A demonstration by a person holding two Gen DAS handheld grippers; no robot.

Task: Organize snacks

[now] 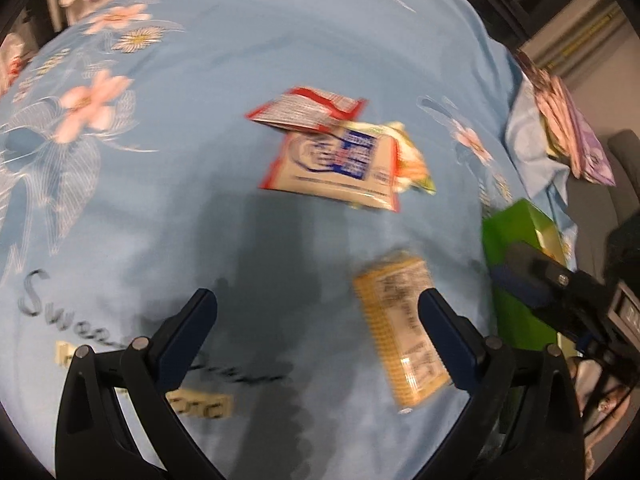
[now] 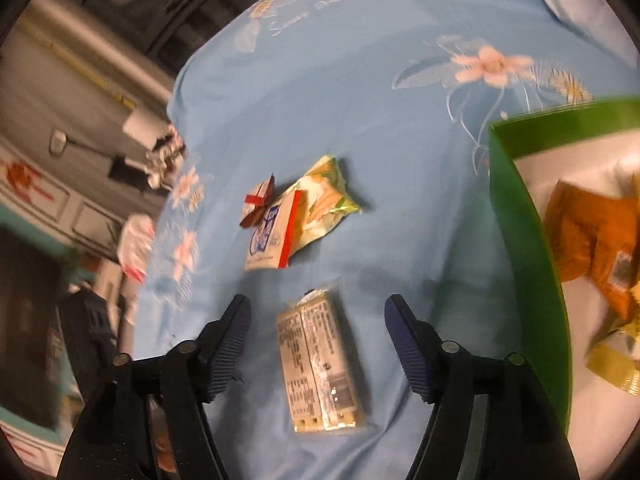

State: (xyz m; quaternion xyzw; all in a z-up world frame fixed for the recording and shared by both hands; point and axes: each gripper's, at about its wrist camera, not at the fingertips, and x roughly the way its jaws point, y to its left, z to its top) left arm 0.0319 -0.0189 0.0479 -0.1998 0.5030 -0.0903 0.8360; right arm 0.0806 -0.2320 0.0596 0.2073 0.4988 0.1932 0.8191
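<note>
left fingers [image 1: 318, 312] apart | right fingers [image 2: 318, 316] apart | orange packet [image 2: 592, 240] in green box [image 2: 520, 216]: right view only

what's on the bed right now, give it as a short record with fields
surface: blue flowered sheet
loose snacks: cracker pack lying flat; white and red packet, green flowered packet and small red packet piled together
container: green box at the sheet's edge
in box: orange packet, gold wrapper
left gripper: open, empty
right gripper: open, empty, cracker pack in line between its fingers, not touched
</note>
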